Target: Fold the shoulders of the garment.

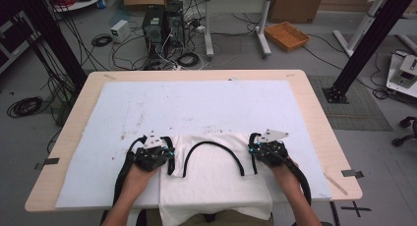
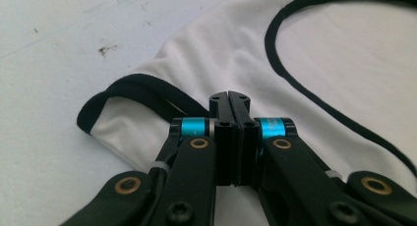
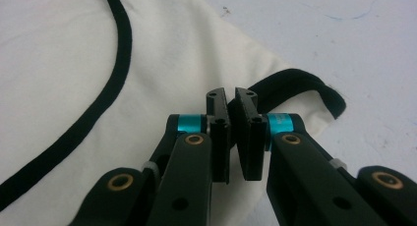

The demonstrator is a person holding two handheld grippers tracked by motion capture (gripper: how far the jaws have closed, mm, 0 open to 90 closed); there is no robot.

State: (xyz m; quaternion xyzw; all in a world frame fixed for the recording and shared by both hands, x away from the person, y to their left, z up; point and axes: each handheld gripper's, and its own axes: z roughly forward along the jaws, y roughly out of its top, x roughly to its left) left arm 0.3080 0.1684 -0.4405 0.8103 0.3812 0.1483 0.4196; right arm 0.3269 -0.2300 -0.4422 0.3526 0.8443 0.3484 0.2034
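A white sleeveless top (image 1: 216, 184) with black trim lies flat on the pale mat (image 1: 196, 103), its neckline (image 1: 214, 144) toward the far side and its hem hanging over the table's near edge. My left gripper (image 1: 171, 157) is at the top's left shoulder strap. In the left gripper view its jaws (image 2: 229, 96) are pressed together where the black armhole trim (image 2: 133, 86) runs in under them. My right gripper (image 1: 252, 155) is at the right strap. Its jaws (image 3: 230, 94) are almost together, over the top (image 3: 49, 64) beside the black trim loop (image 3: 305, 83).
The mat covers most of the wooden table (image 1: 317, 113). On the floor beyond lie cables, computer cases (image 1: 162, 24), a second table's legs and an orange tray (image 1: 286, 35). Black frame posts stand at both sides.
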